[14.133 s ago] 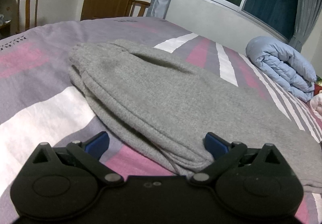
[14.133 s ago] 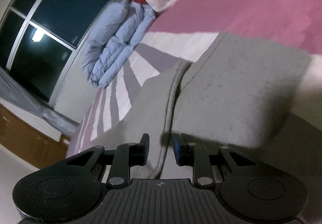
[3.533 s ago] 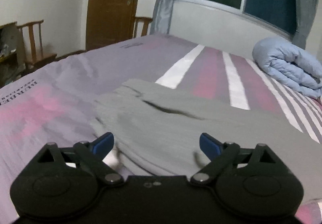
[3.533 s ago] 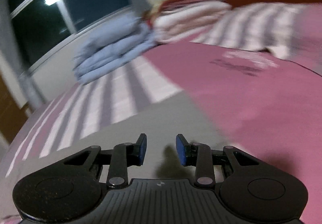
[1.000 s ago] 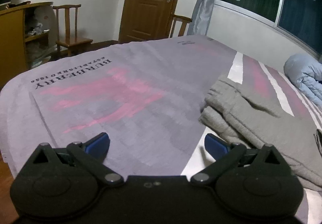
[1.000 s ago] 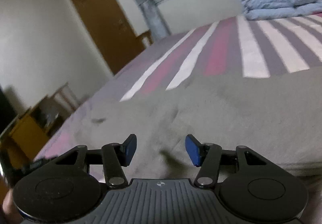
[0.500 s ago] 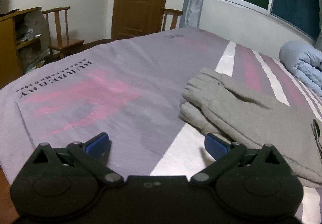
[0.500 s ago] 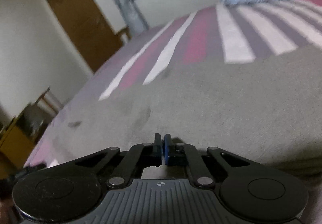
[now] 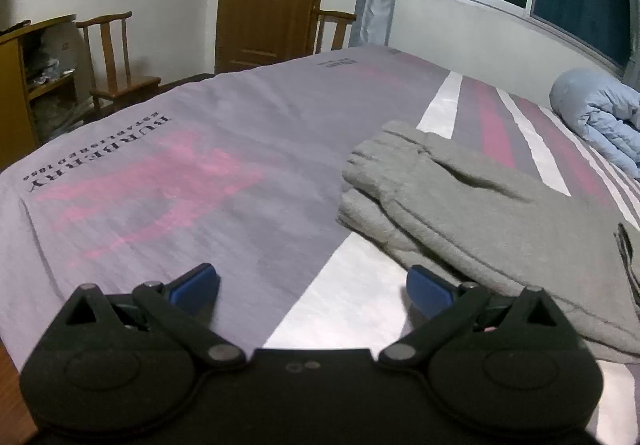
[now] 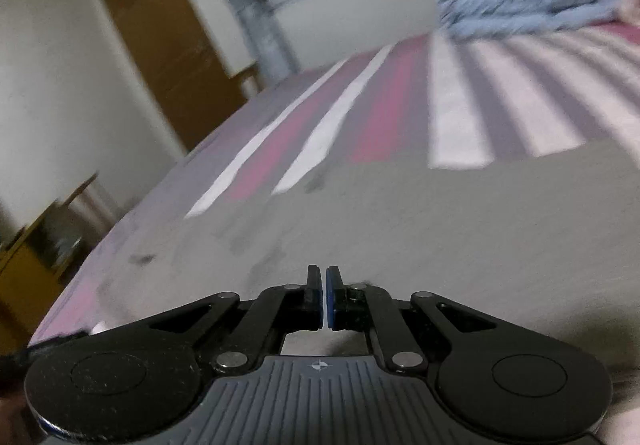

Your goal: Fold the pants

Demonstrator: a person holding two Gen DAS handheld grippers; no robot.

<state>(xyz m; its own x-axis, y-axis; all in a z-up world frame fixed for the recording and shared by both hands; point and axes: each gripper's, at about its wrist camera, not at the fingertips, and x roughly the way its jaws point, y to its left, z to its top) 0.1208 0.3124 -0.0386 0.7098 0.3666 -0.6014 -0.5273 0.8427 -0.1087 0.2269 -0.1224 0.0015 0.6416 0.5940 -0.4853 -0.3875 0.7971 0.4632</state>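
Your right claw [image 10: 323,295] is closed, apparently empty, low centre over the grey pants [image 9: 492,213] (folded, right of frame on the bed [image 9: 208,165]). Your left claw [image 9: 312,285] gapes empty beside them; bring it onto the fold's near edge, then press flat.

Your grey knit pants [image 9: 492,213] lie folded flat on the bed [image 9: 200,149], ahead and to the right of the left tool [image 9: 312,287], whose right blue pad sits just beside their near edge. You can see stacked layers at the left end, the upper one with a ribbed band, and a dark slit-like crease across the top face. Seen over the right tool [image 10: 324,295], the same grey cloth [image 10: 460,225] spreads wide directly beyond its tips, blurred, with a few dark creases.
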